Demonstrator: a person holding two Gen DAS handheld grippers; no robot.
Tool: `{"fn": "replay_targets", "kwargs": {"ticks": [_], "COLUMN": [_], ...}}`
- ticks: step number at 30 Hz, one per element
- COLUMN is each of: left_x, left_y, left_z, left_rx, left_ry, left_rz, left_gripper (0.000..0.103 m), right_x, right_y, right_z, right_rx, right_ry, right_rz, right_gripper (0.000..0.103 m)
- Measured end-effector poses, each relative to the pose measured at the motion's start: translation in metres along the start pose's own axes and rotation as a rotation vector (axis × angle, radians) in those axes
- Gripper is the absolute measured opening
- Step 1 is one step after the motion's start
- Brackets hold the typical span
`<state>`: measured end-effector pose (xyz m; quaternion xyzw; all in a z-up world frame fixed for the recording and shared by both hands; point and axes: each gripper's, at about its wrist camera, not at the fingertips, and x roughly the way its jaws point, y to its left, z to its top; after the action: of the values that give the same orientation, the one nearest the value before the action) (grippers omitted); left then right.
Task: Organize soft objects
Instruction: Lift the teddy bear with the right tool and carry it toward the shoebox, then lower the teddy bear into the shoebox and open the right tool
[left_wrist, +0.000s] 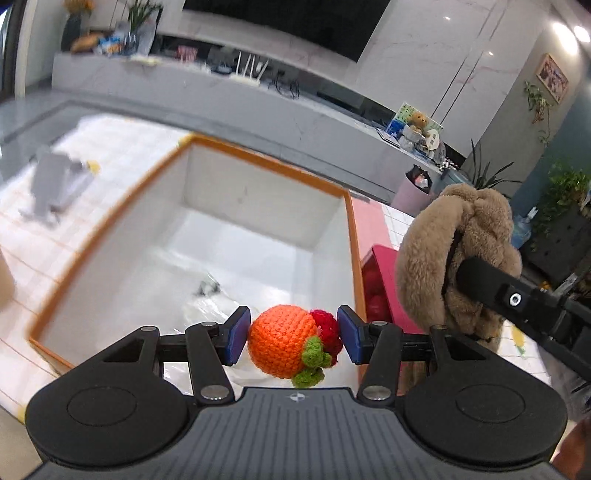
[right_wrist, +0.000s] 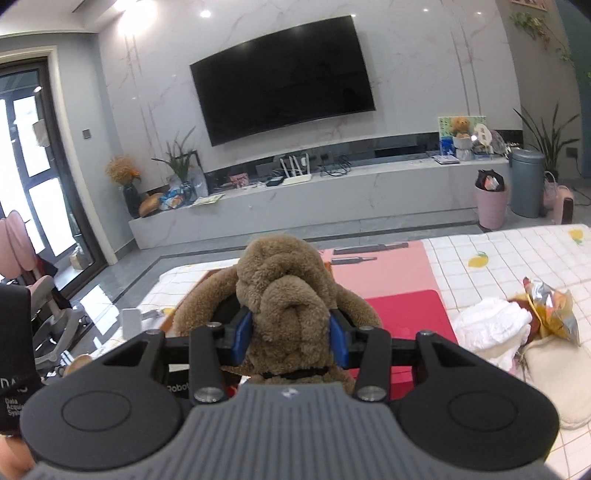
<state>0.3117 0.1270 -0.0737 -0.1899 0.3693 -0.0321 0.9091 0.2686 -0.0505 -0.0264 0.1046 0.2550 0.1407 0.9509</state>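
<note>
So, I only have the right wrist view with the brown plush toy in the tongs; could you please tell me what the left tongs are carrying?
Observer: The left tongs are shut on a crocheted orange fruit with a red bit and green leaves.
Operator: Thank you. Where are they relative to the box?
Observer: They hang over the near side of an open white box with an orange rim.
Operator: Is anything in the box yet?
Observer: Only a clear plastic bag lies on its bottom; no soft toys that I can see.
Operator: And my plush?
Observer: The brown plush toy sits right of the box, above a red container.
</note>
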Motion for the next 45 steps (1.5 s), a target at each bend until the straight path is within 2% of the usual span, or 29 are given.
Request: {"fn": "replay_targets", "kwargs": {"ticks": [2, 4, 7, 8, 9, 14, 18, 23, 26, 30, 36, 40, 41, 42, 44, 45], "left_x": [0.009, 0.015, 0.020, 0.019, 0.017, 0.001, -0.016, -0.035, -0.044, -0.057, -0.065, -0.069, -0.069, -0.068, -0.065, -0.063], "left_y": [0.006, 0.008, 0.005, 0.003, 0.001, -0.008, 0.001, 0.016, 0.025, 0.033, 0.048, 0.053, 0.054, 0.056, 0.058, 0.059], "left_z": [-0.004, -0.010, -0.016, -0.017, -0.018, -0.019, -0.009, 0.003, 0.010, 0.014, 0.017, 0.018, 0.018, 0.019, 0.018, 0.017], "left_rx": [-0.017, -0.017, 0.017, 0.034, 0.048, 0.092, 0.050, 0.034, 0.027, 0.020, -0.003, -0.009, -0.012, -0.015, -0.016, -0.018], "left_ry": [0.032, 0.057, 0.106, 0.106, 0.101, 0.030, 0.013, -0.007, -0.019, -0.046, -0.056, -0.076, -0.078, -0.078, -0.067, -0.057], "left_rz": [-0.004, 0.029, 0.089, 0.104, 0.108, 0.127, 0.129, 0.186, 0.233, 0.237, 0.212, 0.202, 0.199, 0.196, 0.187, 0.186], "left_gripper": [0.059, 0.059, 0.061, 0.068, 0.078, 0.086, 0.086, 0.086, 0.086, 0.086, 0.086, 0.086, 0.086, 0.086, 0.086, 0.086], "right_x": [0.005, 0.006, 0.007, 0.010, 0.011, 0.012, 0.006, -0.005, -0.003, 0.016, 0.065, 0.101, 0.110, 0.120, 0.137, 0.142], "right_y": [-0.009, -0.016, -0.015, -0.014, -0.015, -0.012, -0.007, 0.009, 0.019, 0.039, 0.078, 0.074, 0.074, 0.079, 0.088, 0.089], "right_z": [-0.003, -0.006, -0.010, -0.009, -0.009, -0.013, -0.013, -0.004, 0.006, 0.014, 0.013, 0.009, 0.008, 0.006, -0.004, -0.009], "right_rx": [0.037, 0.071, 0.042, 0.040, 0.047, 0.033, 0.026, 0.004, 0.065, 0.097, 0.002, 0.076, 0.062, 0.003, -0.114, -0.147], "right_ry": [0.024, 0.024, 0.023, 0.024, 0.025, 0.033, 0.028, 0.015, 0.045, 0.119, 0.178, 0.283, 0.309, 0.342, 0.373, 0.380], "right_rz": [0.033, 0.053, 0.022, 0.014, 0.012, -0.018, -0.008, -0.002, 0.008, 0.027, -0.096, -0.090, -0.095, -0.122, -0.242, -0.267], "right_gripper": [0.043, 0.043, 0.043, 0.043, 0.043, 0.043, 0.043, 0.043, 0.044, 0.044, 0.044, 0.044, 0.044, 0.044, 0.044, 0.044]}}
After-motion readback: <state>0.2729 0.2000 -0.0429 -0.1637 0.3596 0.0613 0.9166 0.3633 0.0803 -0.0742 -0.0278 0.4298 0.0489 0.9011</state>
